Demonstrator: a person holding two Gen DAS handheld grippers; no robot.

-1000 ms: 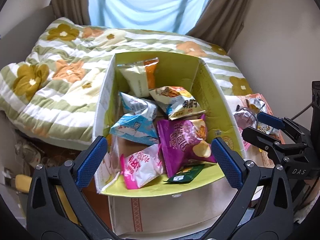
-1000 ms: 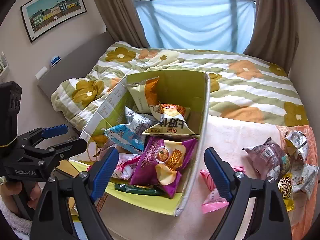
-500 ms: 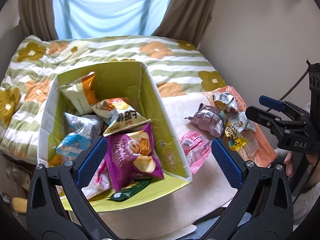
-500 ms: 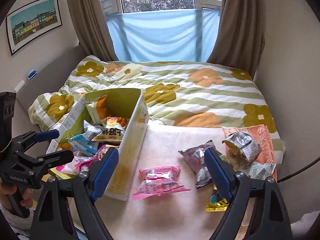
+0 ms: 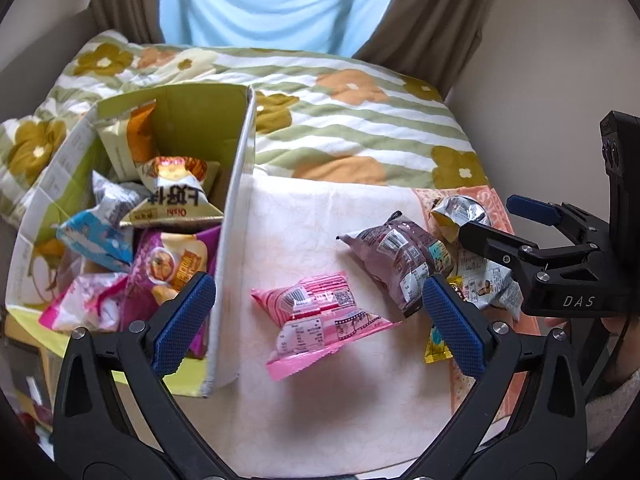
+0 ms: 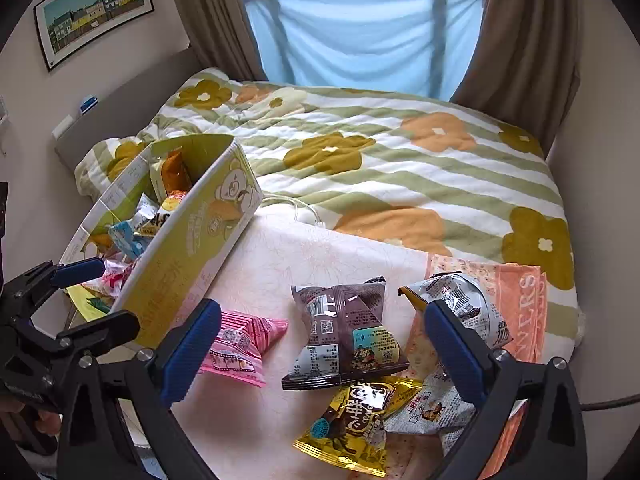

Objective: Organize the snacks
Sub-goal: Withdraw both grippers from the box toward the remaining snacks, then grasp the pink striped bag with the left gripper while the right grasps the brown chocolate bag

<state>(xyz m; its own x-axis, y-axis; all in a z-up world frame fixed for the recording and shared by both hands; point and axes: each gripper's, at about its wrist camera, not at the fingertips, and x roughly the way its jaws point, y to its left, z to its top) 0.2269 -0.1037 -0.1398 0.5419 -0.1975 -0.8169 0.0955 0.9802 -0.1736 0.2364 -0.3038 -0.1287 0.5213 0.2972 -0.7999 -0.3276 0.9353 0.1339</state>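
1. The left gripper (image 5: 318, 326) hangs with its blue-padded fingers (image 5: 182, 322) spread wide and nothing between them; in its own view they frame the pink snack pack (image 5: 320, 322) at lower centre.
2. The right gripper (image 6: 322, 354) is also spread wide, its jaws having just been opening, and nothing is pinched. In its view the dark purple snack pack (image 6: 346, 336) lies between the pads, untouched.
3. The yellow-green cardboard box (image 5: 236, 216) fills the left of the left wrist view and already contains several packets (a purple chip bag (image 5: 172, 268) and a blue pack (image 5: 96, 240) among them).
4. Loose snacks sit on the pale cloth (image 6: 304, 264) right of the box: the pink pack, the purple one, a gold packet (image 6: 352, 420) at lower centre of the right wrist view, and a silver pack (image 6: 460, 296) at right.
5. A white printed pack (image 6: 432, 412) sits beside the gold one, possibly overlapping it; the pad hides the edge.
6. The flowered quilt (image 6: 400, 168) fills the middle of both views.
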